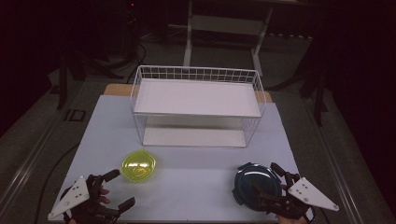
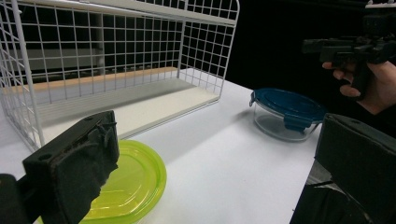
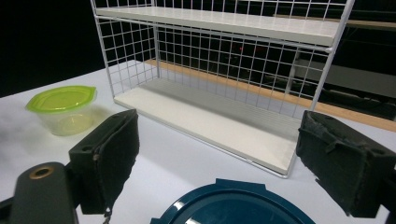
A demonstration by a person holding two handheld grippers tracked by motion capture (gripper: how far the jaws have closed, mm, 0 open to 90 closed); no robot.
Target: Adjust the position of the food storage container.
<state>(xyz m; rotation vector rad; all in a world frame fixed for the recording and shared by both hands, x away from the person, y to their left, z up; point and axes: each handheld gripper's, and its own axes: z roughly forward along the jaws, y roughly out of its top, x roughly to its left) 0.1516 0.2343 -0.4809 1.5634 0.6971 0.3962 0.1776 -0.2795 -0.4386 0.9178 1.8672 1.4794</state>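
A: Two containers, both on the desk (image 1: pixel 196 196): green-lidded tub (image 1: pixel 138 166) at 7 o'clock, blue-lidded glass box (image 1: pixel 254 184) at 5. White wire rack (image 1: pixel 196 105) holds nothing.

B: Left gripper (image 1: pixel 113 191) and right gripper (image 1: pixel 273 184) both spread, holding nothing. Placement not started.

The blue-lidded container (image 3: pixel 233 205) is cut off by the lower frame edge in the right gripper view. The green-lidded container (image 2: pixel 126 182) is partly hidden behind a jaw at lower left of the left gripper view. The high view's background is too dark to read.
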